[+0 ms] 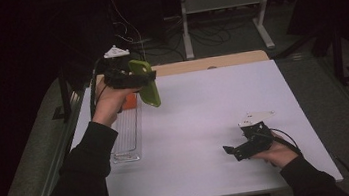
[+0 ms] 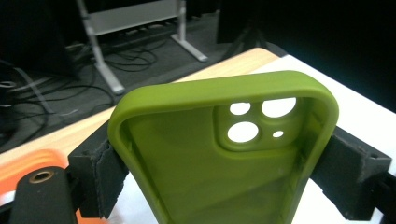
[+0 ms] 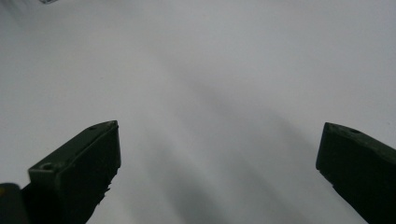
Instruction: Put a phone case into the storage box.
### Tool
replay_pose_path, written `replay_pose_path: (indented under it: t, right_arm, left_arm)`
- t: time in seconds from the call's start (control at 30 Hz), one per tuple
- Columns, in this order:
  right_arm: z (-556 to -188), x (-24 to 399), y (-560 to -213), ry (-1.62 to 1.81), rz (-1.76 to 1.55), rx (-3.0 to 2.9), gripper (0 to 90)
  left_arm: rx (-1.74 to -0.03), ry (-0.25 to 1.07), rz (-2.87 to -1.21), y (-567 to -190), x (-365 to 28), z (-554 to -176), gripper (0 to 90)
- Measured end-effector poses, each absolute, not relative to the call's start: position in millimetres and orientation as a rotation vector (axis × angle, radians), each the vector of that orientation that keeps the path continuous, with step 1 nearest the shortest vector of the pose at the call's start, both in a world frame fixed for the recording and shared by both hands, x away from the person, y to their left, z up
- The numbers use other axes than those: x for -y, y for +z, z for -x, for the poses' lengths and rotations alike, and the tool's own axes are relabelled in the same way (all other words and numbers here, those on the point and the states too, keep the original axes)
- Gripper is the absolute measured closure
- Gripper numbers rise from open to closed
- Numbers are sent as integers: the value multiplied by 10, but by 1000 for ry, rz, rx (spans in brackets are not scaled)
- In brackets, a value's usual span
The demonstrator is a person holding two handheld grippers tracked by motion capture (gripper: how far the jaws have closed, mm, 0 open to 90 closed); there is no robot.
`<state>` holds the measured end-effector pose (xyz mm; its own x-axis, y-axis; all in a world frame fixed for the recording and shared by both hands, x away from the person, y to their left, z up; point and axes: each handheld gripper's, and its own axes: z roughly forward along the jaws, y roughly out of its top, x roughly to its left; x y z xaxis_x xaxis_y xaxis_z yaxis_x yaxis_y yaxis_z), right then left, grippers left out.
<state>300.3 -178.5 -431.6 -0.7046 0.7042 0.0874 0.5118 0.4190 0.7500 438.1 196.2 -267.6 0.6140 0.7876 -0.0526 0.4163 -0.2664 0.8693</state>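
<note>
The left gripper (image 1: pixel 141 82) has its two black jaws pressed on the two long sides of a green phone case (image 1: pixel 145 83). In the left gripper view the soft pads (image 2: pixel 100 179) squeeze the green phone case (image 2: pixel 224 154) from both sides. The inside of the case faces the camera. It has round holes near its top edge, two big ones, one medium one and one tiny one. In the high view the case is up in the air, above the far left part of the white table (image 1: pixel 206 124). It hangs down from the jaws and does not touch the table.

Just under the case, by the hand, sits a small orange thing (image 1: pixel 130 101). It shows again in the left gripper view as an orange thing (image 2: pixel 28 165) at the bottom left. It lies at the far end of a long clear tray (image 1: pixel 127 134) on the left side of the table.

The right gripper (image 1: pixel 234 150) is low over the near right part of the table, well apart from the case. Its jaws (image 3: pixel 219 154) stand wide apart with nothing between them, just bare white table.

Past the far edge of the table there is a strip of wood (image 1: pixel 208 63), then a dark floor with cables (image 1: pixel 130 38) and a metal frame (image 1: pixel 223 1).
</note>
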Motion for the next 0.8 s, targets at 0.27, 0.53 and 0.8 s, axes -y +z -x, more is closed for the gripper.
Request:
replay_pose_path:
  t: [0.27, 0.53, 0.8]
  right_arm:
    - [-2968, 1887, -4318, 1165, -1084, -2412, 0]
    - [-2973, 1883, -4324, 1167, -1096, -2413, 0]
    - [-2977, 1885, -4324, 1168, -1092, -2416, 0]
  left_arm:
    - [-1051, 568, -1868, -2604, -2353, -4518, 139]
    - [-1164, 603, -1833, -2751, -2596, -4648, 142]
    - [-1247, 618, -1852, -3048, -2641, -4777, 142]
